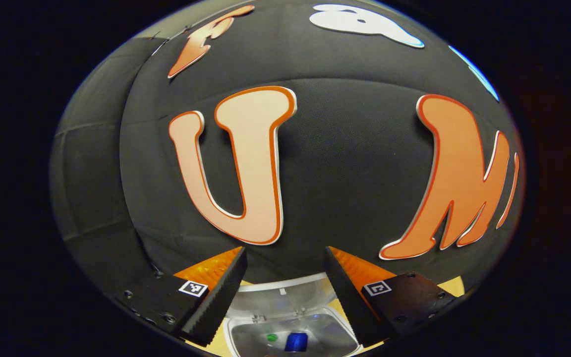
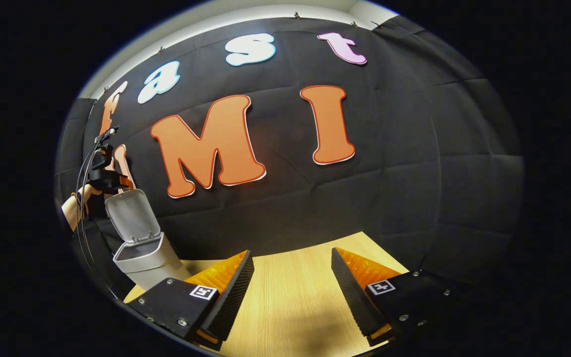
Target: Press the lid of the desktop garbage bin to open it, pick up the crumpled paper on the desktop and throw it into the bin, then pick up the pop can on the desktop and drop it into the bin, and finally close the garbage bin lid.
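Fingers of both the left gripper and right gripper spread apart and empty; at six o'clock beneath the left, the garbage bin stands open holding a blue can, so I judge only closing the lid remains.

Smooth glossy plastic bin, matt pale wood-grain desktop, matt cloth wall

This is a staged recording booth, not a real home: a black cloth wall hangs pinned behind a bare light wooden tabletop, where a small grey bin stands.
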`<act>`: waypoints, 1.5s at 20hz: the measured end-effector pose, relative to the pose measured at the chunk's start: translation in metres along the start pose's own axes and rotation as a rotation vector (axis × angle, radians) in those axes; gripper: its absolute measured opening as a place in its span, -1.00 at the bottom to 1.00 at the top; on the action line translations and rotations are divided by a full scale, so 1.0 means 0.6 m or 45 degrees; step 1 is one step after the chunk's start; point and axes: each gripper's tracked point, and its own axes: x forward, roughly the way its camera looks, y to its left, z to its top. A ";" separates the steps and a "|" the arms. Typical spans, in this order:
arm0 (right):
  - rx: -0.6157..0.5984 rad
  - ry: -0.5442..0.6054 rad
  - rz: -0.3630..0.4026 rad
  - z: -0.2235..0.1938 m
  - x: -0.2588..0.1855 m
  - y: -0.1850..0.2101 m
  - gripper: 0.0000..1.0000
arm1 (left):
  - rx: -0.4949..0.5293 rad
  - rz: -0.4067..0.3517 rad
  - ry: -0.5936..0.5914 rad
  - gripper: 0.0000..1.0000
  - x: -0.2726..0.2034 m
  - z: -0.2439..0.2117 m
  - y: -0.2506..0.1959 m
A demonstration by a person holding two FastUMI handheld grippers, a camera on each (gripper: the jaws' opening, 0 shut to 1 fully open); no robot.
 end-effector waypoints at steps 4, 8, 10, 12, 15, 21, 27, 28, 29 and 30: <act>-0.016 0.018 0.045 -0.001 0.003 0.013 0.89 | -0.023 -0.055 -0.049 0.84 -0.089 -0.048 -0.018; -0.034 0.030 0.107 -0.002 0.009 0.037 0.88 | -0.040 -0.022 -0.099 0.84 -0.162 -0.135 -0.028; -0.046 0.047 0.134 -0.007 0.007 0.043 0.88 | -0.023 0.011 -0.126 0.84 -0.177 -0.176 -0.026; -0.054 0.062 0.150 -0.011 0.005 0.045 0.88 | 0.011 0.024 -0.119 0.85 -0.182 -0.212 -0.030; -0.075 0.070 0.157 -0.015 0.003 0.042 0.88 | 0.002 0.025 -0.069 0.85 -0.174 -0.254 -0.031; -0.077 0.080 0.158 -0.018 0.003 0.038 0.88 | 0.014 0.032 0.072 0.86 -0.164 -0.326 -0.030; -0.057 0.079 0.155 -0.020 0.008 0.041 0.88 | 0.020 0.009 0.144 0.89 -0.162 -0.342 -0.034; -0.047 0.086 0.163 -0.024 0.008 0.044 0.88 | 0.043 -0.006 0.139 0.92 -0.159 -0.347 -0.034; -0.043 0.091 0.168 -0.026 0.009 0.048 0.89 | 0.061 -0.010 0.118 0.87 -0.157 -0.346 -0.033; -0.045 0.102 0.171 -0.029 0.013 0.050 0.88 | 0.063 -0.010 0.103 0.92 -0.157 -0.341 -0.033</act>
